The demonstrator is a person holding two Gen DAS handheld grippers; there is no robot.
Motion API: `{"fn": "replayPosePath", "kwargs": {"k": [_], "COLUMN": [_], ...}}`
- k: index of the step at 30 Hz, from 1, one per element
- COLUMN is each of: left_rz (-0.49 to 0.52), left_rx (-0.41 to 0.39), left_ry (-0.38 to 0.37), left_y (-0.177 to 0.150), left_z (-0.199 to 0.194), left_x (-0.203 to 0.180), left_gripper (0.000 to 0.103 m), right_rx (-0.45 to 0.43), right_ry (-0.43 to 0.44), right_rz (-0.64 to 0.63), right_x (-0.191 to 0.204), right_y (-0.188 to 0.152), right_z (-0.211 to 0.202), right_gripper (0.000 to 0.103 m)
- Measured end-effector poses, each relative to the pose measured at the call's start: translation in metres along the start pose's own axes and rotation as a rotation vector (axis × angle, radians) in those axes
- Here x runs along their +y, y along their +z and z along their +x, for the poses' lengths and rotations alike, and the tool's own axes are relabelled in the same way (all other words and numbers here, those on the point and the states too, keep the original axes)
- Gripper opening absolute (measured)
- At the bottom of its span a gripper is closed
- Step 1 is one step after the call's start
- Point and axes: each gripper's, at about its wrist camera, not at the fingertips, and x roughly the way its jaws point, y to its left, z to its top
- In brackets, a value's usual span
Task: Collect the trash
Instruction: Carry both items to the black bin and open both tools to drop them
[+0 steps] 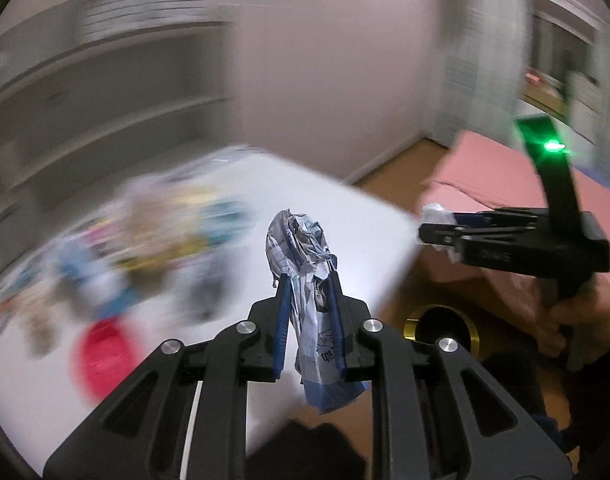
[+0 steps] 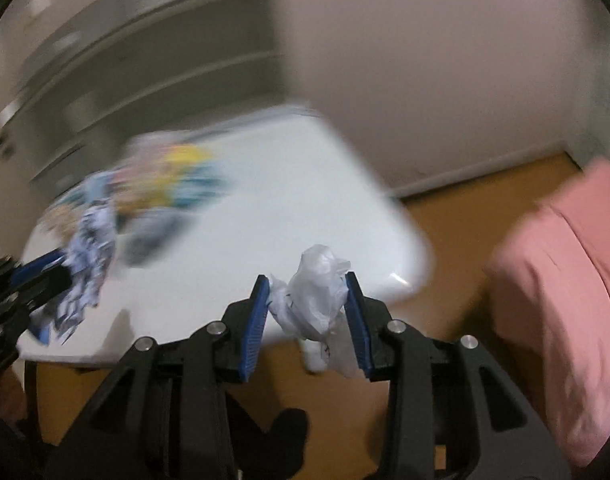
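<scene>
My left gripper [image 1: 308, 280] is shut on a crumpled blue-and-white printed wrapper [image 1: 305, 256], which sticks up past the fingertips and hangs down below them. In the right wrist view my right gripper [image 2: 308, 280] is shut on a crumpled white plastic wad [image 2: 317, 292] squeezed between the blue pads. Both grippers hang over the near right corner of a white table [image 2: 265, 208]. The left wrist view shows the right gripper [image 1: 429, 228] at the right with the white wad [image 1: 435, 212] at its tip. A blurred heap of colourful trash [image 2: 165, 176] lies on the table's far left.
A round red object [image 1: 103, 356] lies on the table near the left gripper. A black-and-brass round object [image 1: 441, 328] stands on the brown floor. A pink bed or cushion [image 2: 565, 280] fills the right. Grey shelves [image 1: 105, 92] and a pale wall stand behind the table.
</scene>
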Motion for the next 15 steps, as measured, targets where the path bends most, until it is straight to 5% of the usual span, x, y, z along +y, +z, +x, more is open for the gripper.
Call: {"fn": "replayPosePath", "kwargs": {"k": [8,15], "left_rz": [0.204,0.280], "left_rx": [0.072,0.228], "left_ry": [-0.258,-0.335], "left_y": [0.007,-0.033], "left_z": [0.124,0.259], "left_x": [-0.162,-0.245], "left_gripper": [0.018,0.018], "right_rx": [0.075,0.222], "right_ry": [-0.191,-0.227], "right_rz": [0.336,0.482], "right_x": [-0.192,-0.260], "right_y": [-0.086,-0.158], "right_z": [0.007,0.064], "right_gripper": [0.038,0.038]}}
